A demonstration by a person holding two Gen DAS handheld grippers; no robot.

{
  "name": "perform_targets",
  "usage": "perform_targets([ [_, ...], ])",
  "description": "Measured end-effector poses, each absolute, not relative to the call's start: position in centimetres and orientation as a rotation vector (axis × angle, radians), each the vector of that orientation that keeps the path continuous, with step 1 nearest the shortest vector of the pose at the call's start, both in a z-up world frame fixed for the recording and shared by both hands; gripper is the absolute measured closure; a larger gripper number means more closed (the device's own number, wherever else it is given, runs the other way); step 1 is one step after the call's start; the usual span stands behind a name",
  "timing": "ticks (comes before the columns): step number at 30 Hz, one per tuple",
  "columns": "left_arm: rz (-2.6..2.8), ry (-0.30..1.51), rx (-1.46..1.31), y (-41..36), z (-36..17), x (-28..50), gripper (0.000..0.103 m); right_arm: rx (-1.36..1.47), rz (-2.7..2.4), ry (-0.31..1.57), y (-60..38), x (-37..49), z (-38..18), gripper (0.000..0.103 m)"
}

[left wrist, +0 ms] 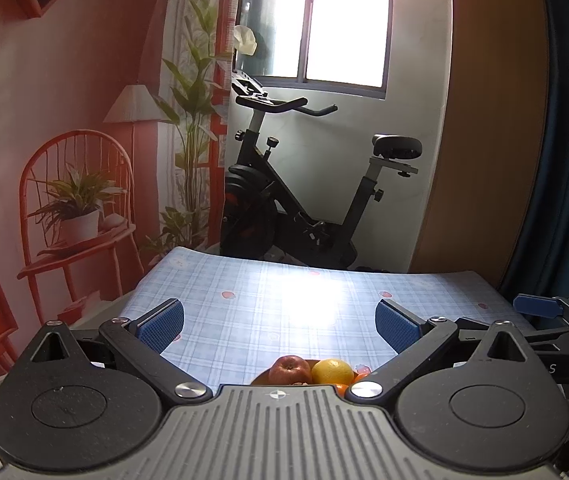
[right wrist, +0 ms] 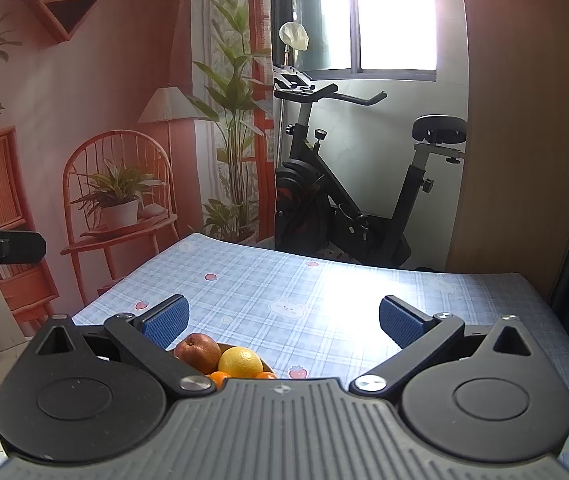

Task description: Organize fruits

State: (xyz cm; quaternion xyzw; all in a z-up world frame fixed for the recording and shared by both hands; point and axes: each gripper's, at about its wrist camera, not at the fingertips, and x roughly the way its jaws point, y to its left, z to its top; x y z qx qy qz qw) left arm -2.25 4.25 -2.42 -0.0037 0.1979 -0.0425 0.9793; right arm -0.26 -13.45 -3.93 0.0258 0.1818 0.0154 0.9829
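The left tool [left wrist: 279, 325] was held above the near edge of the surface [left wrist: 284, 292], its blue pads [left wrist: 160, 326] spread wide with nothing between them. The right tool [right wrist: 284, 322] was in the same condition: pads [right wrist: 400, 322] wide apart, nothing held. In the left wrist view, part of the right tool appeared at the right edge; in the right wrist view, a dark part of the left tool showed at the left edge.

A brown bowl [right wrist: 266, 365] sat near on the checked cloth, largely hidden behind each tool's body. It held an apple [right wrist: 197, 352] on the left, touching a lemon [right wrist: 240, 361] on its right. Small oranges [right wrist: 217, 377] lay in front of these, partly hidden. In the left wrist view, the apple [left wrist: 289, 369] and lemon [left wrist: 332, 371] lay centred just beyond the tool body.

An exercise bike [left wrist: 304, 200] stood beyond the far edge, under a window [left wrist: 344, 20].
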Motion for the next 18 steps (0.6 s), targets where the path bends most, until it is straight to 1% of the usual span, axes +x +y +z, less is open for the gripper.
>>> perform_targets([
  [18, -0.05, 0.377, 0.038, 3.68, -2.38, -2.95, 0.0, 0.093, 0.021, 0.389, -14.15, -0.17, -3.63, 0.0],
])
